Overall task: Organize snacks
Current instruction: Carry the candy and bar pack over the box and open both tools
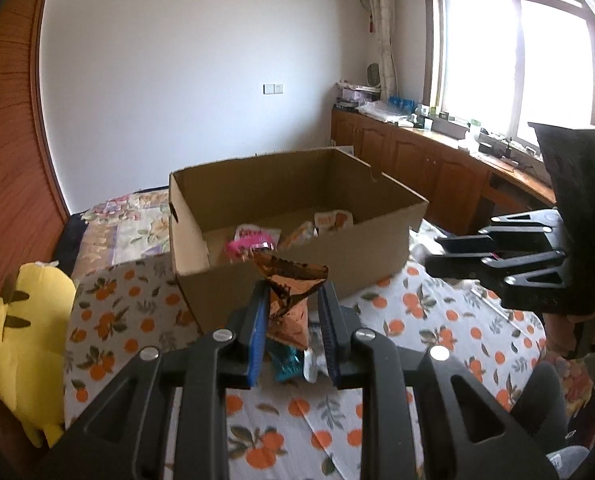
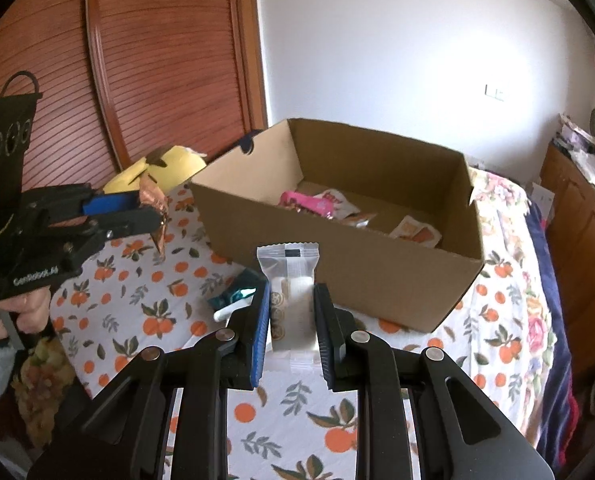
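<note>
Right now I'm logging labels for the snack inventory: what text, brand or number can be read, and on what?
"GenRobot.AI": white letters on the left gripper's black body.
Pink packet in the box: print too blurred to read.
White packet in the right gripper: round marks, unreadable.
Brown packet in the left gripper: no legible text.
Teal packet on the bedspread: nothing readable.

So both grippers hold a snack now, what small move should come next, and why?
Probably carry the left gripper forward over the cardboard box and release there. It is shut on the brown snack packet, lifted just short of the box's near wall, and other snacks already lie inside. The right gripper, shut on the white snack packet, can follow.
</note>
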A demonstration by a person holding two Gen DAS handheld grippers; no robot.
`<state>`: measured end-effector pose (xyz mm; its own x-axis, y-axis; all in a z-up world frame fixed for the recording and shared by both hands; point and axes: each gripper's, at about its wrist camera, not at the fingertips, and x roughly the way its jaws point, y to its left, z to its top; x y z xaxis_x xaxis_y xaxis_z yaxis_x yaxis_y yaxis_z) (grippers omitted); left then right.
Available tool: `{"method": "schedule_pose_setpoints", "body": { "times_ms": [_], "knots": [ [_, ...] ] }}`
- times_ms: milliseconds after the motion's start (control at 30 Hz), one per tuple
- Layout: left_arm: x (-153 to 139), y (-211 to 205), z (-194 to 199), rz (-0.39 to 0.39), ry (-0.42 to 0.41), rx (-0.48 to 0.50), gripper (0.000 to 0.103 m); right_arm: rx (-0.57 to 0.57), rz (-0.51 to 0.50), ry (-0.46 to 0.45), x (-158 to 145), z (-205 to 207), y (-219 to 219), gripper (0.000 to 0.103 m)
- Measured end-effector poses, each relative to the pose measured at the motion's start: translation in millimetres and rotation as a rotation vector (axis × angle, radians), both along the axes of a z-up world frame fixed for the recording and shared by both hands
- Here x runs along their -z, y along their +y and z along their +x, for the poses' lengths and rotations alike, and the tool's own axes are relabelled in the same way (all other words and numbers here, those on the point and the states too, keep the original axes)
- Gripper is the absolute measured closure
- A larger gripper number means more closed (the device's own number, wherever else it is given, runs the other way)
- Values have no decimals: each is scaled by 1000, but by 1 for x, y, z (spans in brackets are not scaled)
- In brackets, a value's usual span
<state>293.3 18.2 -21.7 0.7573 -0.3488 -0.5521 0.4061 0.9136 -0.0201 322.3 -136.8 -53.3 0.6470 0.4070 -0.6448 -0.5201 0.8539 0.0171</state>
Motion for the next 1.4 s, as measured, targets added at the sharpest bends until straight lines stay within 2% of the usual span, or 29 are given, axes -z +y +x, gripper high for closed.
{"method": "schedule_pose_setpoints", "body": {
  "times_ms": [567,767,933,1033,1400],
  "knots": [
    [-12,-7,71,5,-34,5,80,32,26,-18,-11,50,-15,83],
    [-2,-8,99,-10,-25,-2,80,37,41,-16,-7,72,-18,83],
    [10,-2,124,-71,5,-12,80,46,56,-8,-1,90,-18,83],
    [19,-1,135,-78,22,-18,80,44,60,-14,-1,100,-15,83],
    [40,-8,135,-53,47,11,74,46,71,-15,10,135,4,83]
  ]
}}
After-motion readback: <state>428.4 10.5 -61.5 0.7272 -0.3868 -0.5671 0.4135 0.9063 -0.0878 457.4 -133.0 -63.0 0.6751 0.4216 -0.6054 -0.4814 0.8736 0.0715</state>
